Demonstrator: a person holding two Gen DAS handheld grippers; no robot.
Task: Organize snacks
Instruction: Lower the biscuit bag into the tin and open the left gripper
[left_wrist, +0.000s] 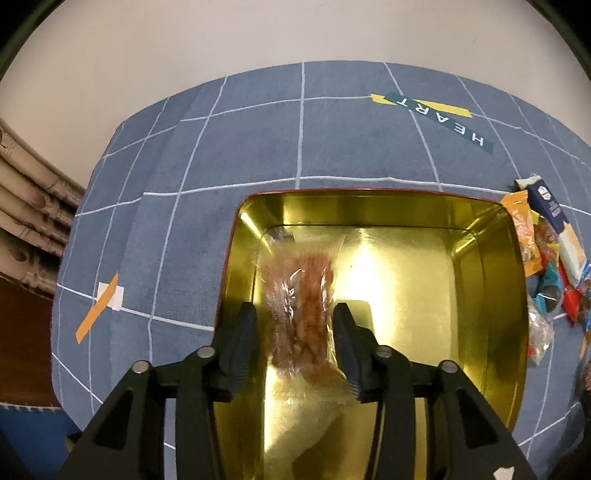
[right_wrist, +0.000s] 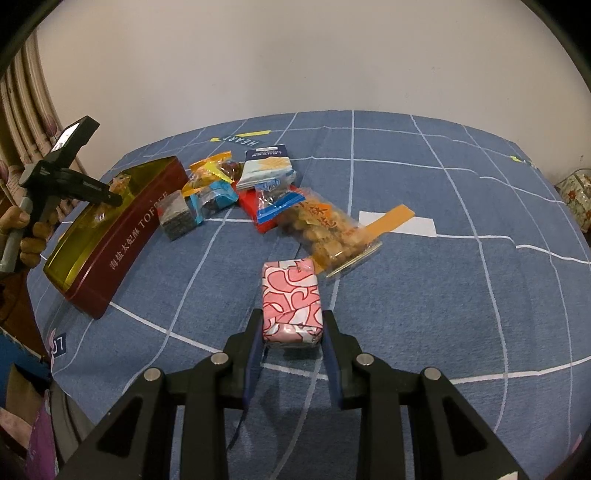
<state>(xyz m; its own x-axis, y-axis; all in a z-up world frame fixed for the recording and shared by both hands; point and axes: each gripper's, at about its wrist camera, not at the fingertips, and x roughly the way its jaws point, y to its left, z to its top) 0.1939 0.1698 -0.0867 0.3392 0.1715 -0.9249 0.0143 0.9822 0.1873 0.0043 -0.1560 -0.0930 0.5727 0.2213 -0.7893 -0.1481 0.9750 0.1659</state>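
Note:
In the left wrist view, my left gripper (left_wrist: 295, 317) hangs over a gold-lined tin (left_wrist: 487, 266) with a red rim. A clear bag of reddish snacks (left_wrist: 301, 295) lies blurred between the spread fingers, apart from the pads. In the right wrist view, my right gripper (right_wrist: 293, 325) is shut on a pink-and-white wrapped packet (right_wrist: 290, 299) just above the blue cloth. The tin (right_wrist: 122, 251) stands at the left with the left gripper (right_wrist: 74, 184) above it. A pile of snack packets (right_wrist: 258, 192) lies beyond.
A blue grid tablecloth (right_wrist: 443, 258) covers the table against a pale wall. A clear bag of golden nuts (right_wrist: 328, 229) lies just past the pink packet. More packets (left_wrist: 550, 258) lie right of the tin. Curtains hang at the left.

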